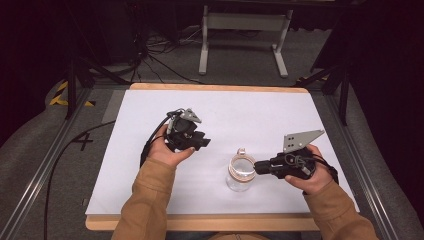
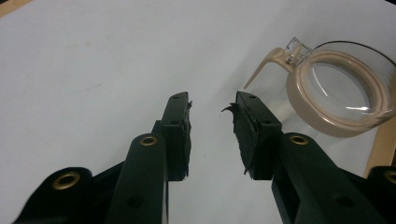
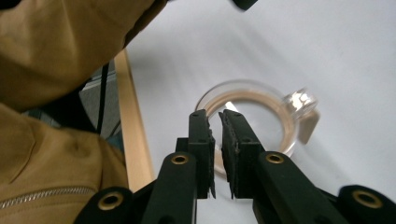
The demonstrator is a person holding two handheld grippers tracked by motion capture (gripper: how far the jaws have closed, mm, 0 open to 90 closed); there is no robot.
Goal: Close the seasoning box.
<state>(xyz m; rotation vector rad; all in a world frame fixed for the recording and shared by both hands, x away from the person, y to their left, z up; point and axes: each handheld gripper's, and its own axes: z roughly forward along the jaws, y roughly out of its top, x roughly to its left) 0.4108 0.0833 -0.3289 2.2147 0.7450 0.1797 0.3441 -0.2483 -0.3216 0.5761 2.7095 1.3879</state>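
Observation:
A clear jar (image 1: 241, 172) with a beige rim and a small flip tab stands upright on the white table top (image 1: 250, 115), near the front edge. My right gripper (image 1: 256, 166) reaches it from the right and is shut on the near side of the rim. In the right gripper view the jaws (image 3: 214, 116) pinch the jar's rim (image 3: 280, 100) with only a thin gap between them. My left gripper (image 1: 201, 143) hovers left of the jar, apart from it. In the left gripper view it stands open (image 2: 212, 100) with nothing between its fingers, and the jar (image 2: 341, 93) lies ahead to the right.
The table's wooden front edge (image 1: 200, 222) runs just behind the jar's near side. Brown sleeves (image 1: 150, 200) come in from the bottom. A white metal stand (image 1: 240, 30) and cables (image 1: 160, 55) lie on the floor beyond the table.

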